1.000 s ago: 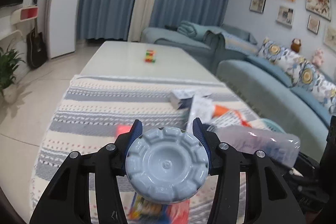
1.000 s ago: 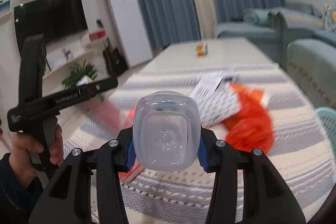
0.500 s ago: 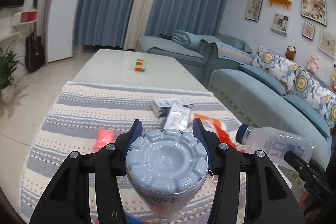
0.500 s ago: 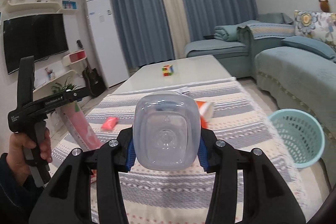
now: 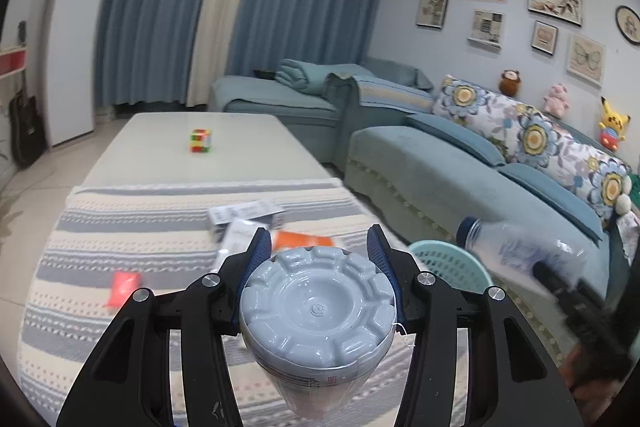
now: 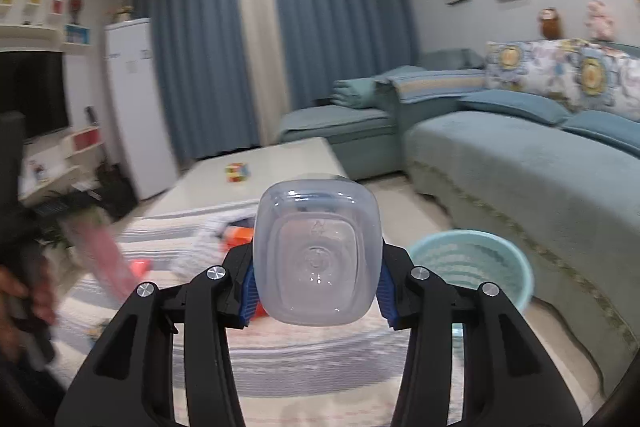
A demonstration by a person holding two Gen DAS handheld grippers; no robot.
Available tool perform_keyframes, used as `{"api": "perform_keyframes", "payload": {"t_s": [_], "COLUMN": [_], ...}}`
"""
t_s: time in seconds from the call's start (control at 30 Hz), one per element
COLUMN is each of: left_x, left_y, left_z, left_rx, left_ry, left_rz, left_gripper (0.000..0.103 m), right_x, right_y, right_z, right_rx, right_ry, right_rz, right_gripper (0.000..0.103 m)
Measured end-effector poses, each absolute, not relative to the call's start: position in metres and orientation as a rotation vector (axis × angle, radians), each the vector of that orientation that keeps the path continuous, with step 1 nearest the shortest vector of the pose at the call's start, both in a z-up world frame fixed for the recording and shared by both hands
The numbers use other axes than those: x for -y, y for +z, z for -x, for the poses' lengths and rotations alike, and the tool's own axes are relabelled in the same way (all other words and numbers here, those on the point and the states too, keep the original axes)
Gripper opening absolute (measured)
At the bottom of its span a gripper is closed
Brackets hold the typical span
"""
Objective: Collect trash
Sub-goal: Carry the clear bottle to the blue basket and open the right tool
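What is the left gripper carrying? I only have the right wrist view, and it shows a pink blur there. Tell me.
Observer: The left gripper is shut on a container. Its ribbed grey-blue end faces the camera.
Operator: Report my bottle's cap.
Observer: In the left wrist view, the clear bottle in the right gripper has a dark blue cap on it.
Operator: List the trash lying on the rug.
Observer: White printed boxes lie beside an orange packet. A red packet lies apart from them.
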State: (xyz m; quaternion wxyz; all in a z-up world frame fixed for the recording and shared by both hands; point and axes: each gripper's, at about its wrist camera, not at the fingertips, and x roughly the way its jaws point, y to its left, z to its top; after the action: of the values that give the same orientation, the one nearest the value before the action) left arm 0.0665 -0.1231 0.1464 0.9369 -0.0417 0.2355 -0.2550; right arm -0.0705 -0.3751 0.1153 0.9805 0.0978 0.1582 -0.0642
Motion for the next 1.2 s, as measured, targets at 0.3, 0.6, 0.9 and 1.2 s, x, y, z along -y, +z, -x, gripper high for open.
{"api": "perform_keyframes", "payload": {"t_s": [0.3, 0.6, 0.9, 1.2], "left_x": [0.201, 0.282, 0.352, 0.428], "left_y": [0.163, 0.16, 0.152, 0.123], "left_z": [-0.063, -0.073, -0.097, -0.122], "left_rx": [-0.455, -0.442, -0.446, -0.499], "left_ry": [-0.622, -0.687, -0.7, -0.744], "left_rz": [0.075, 0.023, 0.003, -0.029], "left_gripper": [0.048, 0.048, 0.048, 0.048], "right_x": [0.433, 0.496, 0.55, 0.569], "right_y": [0.075, 0.081, 0.073, 0.053], "right_z": [0.066, 0.051, 0.019, -0.004], "right_rx": [-0.382, -0.385, -0.418, -0.488], "right_ry": [-0.274, -0.354, -0.389, -0.453], "right_rz": [-0.183, -0.243, -0.333, -0.389], "right_gripper": [0.043, 0.043, 0.043, 0.043]}}
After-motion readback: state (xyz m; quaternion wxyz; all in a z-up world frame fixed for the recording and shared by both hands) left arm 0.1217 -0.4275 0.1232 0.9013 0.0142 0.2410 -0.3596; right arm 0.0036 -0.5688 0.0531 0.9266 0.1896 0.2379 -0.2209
